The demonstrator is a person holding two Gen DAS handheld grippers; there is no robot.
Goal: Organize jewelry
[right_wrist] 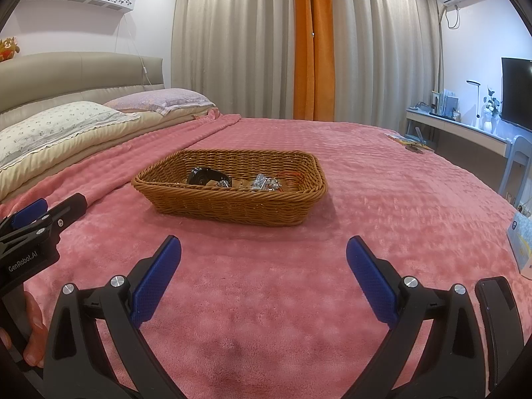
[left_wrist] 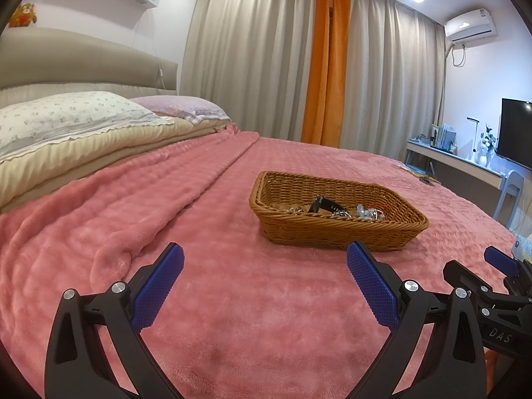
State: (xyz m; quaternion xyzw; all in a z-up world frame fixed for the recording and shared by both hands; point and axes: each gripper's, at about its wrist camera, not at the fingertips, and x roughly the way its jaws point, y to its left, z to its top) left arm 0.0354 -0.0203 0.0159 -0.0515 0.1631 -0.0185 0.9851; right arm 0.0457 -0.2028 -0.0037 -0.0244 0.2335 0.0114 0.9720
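Note:
A brown wicker basket (left_wrist: 335,232) (right_wrist: 229,206) sits on the pink blanket, ahead of both grippers. Inside it lie a black watch (left_wrist: 324,204) (right_wrist: 206,176) and a heap of silver jewelry (left_wrist: 367,213) (right_wrist: 266,183). My left gripper (left_wrist: 264,262) is open, low over the blanket short of the basket, with nothing between its blue pads. My right gripper (right_wrist: 264,254) is open as well, empty, also short of the basket. In the left wrist view the right gripper shows at the right edge; in the right wrist view the left gripper shows at the left edge, held by a hand (right_wrist: 33,329).
The pink blanket (right_wrist: 382,199) covers a wide bed. Pillows (left_wrist: 66,119) and a folded quilt lie at the far left by the headboard. A black flat object (right_wrist: 498,326) and a tissue box (right_wrist: 522,242) lie at the right. A desk with a TV (left_wrist: 517,133) stands beyond the bed.

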